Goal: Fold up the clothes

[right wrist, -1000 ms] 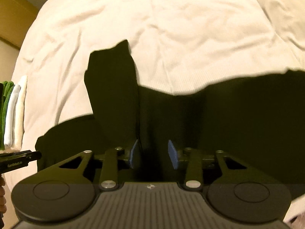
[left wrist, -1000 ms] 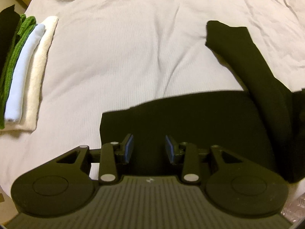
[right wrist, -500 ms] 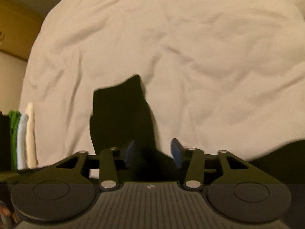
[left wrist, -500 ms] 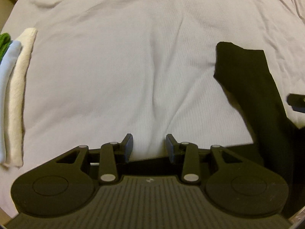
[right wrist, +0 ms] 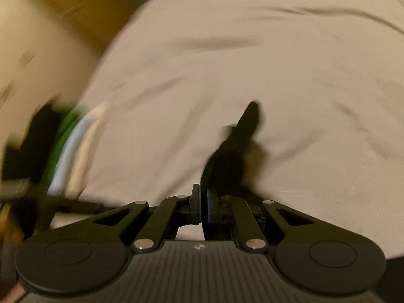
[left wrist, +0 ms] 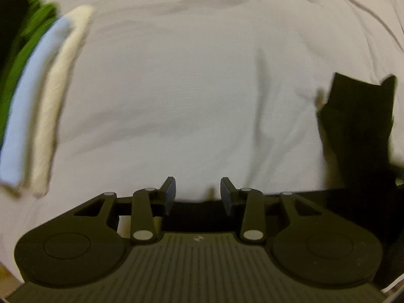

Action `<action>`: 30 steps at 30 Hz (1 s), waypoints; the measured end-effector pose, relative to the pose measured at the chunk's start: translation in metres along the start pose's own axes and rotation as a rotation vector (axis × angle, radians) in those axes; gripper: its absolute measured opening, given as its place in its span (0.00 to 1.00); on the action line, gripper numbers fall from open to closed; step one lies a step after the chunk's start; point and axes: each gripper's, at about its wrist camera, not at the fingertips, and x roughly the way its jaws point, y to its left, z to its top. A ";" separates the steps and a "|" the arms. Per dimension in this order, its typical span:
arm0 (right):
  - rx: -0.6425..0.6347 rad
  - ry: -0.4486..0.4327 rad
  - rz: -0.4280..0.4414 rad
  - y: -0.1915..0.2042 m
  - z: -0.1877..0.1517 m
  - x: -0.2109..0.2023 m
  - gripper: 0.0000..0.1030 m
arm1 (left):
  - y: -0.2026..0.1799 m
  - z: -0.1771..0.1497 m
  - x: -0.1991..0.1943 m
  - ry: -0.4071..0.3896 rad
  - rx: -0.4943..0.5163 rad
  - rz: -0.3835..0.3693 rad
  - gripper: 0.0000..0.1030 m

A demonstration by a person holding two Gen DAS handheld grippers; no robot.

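A black garment (left wrist: 358, 131) lies on the white bed sheet (left wrist: 189, 88). In the left wrist view one part of it stands up at the right and its edge runs under the fingers. My left gripper (left wrist: 198, 192) is open, with the garment's edge just below its fingertips. In the right wrist view my right gripper (right wrist: 203, 202) is shut on the black garment (right wrist: 234, 146), which rises from the jaws as a narrow strip. The view is blurred by motion.
A row of folded clothes lies at the left: a cream one (left wrist: 63, 96), a light blue one (left wrist: 27, 111), a green one (left wrist: 22, 50) and a black one. The same row (right wrist: 73, 146) shows blurred in the right wrist view. A wall and wood lie beyond the bed's edge.
My right gripper has shut on the black garment and swung left with it. My left gripper stays open and has drawn back towards the garment's edge. Both views are now blurred.
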 end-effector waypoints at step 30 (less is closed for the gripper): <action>-0.492 0.168 -0.716 0.033 -0.179 0.001 0.46 | 0.018 -0.027 0.045 -0.076 -0.429 -0.456 0.01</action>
